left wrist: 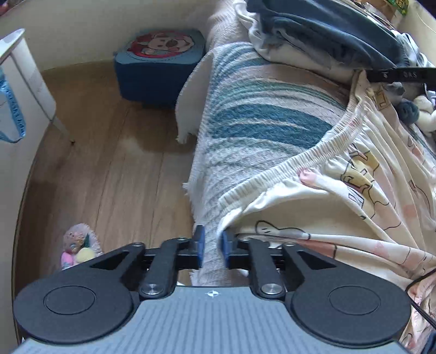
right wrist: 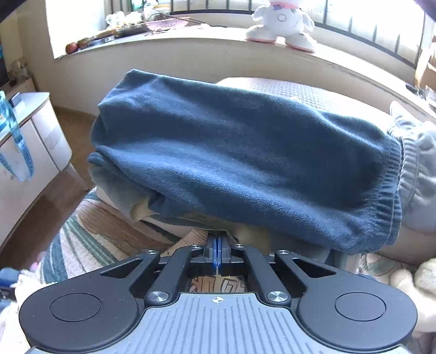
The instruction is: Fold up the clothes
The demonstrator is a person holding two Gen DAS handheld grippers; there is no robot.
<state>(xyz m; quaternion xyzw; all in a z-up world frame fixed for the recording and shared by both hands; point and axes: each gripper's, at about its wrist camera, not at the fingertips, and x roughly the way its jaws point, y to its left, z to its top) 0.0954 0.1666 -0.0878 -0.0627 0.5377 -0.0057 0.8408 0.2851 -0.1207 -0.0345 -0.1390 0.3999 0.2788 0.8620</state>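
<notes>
— Blue-padded jaws of the left gripper (left wrist: 212, 246) stand slightly spread at the bed's edge, pointing forward and level over the striped blanket (left wrist: 256, 119). What lies between them?

— Only blanket. One cream printed garment (left wrist: 354, 174) spreads across the bed, its ribbed waistband (left wrist: 308, 160) running diagonally; a corner of it touches the right-hand pad from outside.

— And the right gripper (right wrist: 217, 252)?

— Its jaws are pressed together, a thin pale edge showing in the seam; whether that is the printed cloth seen beneath them cannot be told. It points level toward the window.

— Other clothes?

— One folded dark blue garment (right wrist: 245, 163) tops a stack just ahead of the right gripper's jaws, over lighter layers. One white plush toy (right wrist: 282, 21) sits on the windowsill (right wrist: 190, 40), one blue box (left wrist: 159, 70) on the wooden floor (left wrist: 109, 177).
</notes>
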